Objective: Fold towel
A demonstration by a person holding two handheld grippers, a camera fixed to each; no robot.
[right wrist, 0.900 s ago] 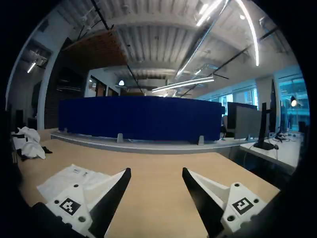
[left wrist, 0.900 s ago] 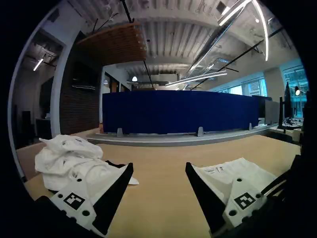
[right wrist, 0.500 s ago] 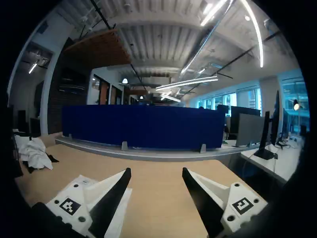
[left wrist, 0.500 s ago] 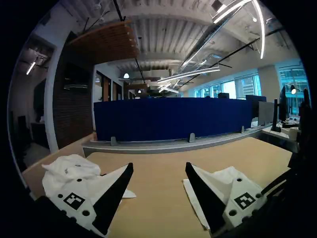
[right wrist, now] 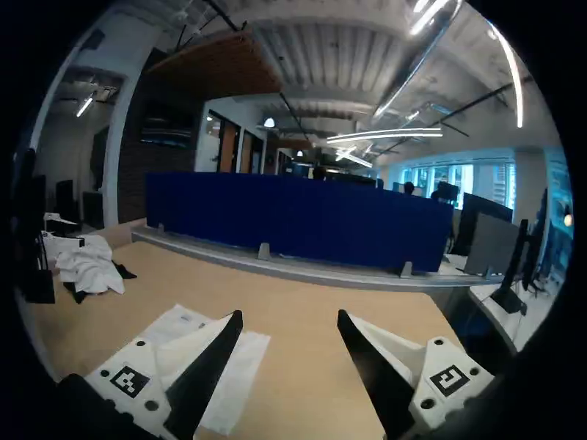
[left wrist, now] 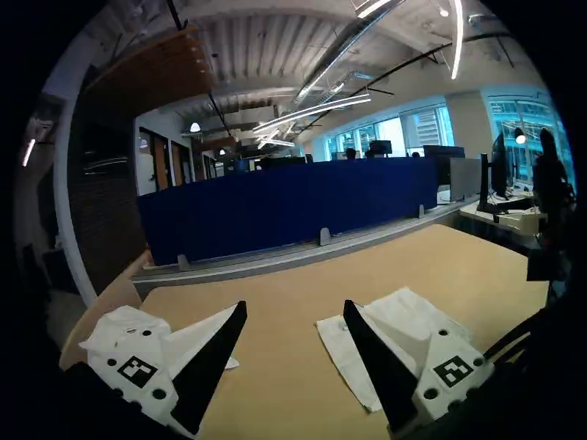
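Over the pale wooden bench point(left wrist: 293, 381), fingers point(left wrist: 213, 352) agape.
Left gripper point(left wrist: 293, 304), right gripper point(right wrist: 290, 314) both empty; flat white towel point(left wrist: 411, 312) beneath one finger each.

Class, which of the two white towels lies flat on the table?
The smooth towel nearer the camera; the other towel is a crumpled heap.

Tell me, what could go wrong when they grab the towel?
1. The towel lies flat on the table, so the open left gripper might slide over it and miss.
2. The crumpled pile sits close by that gripper and could get snagged instead.
3. The right gripper is open too, so nothing holds the towel down if it drags.
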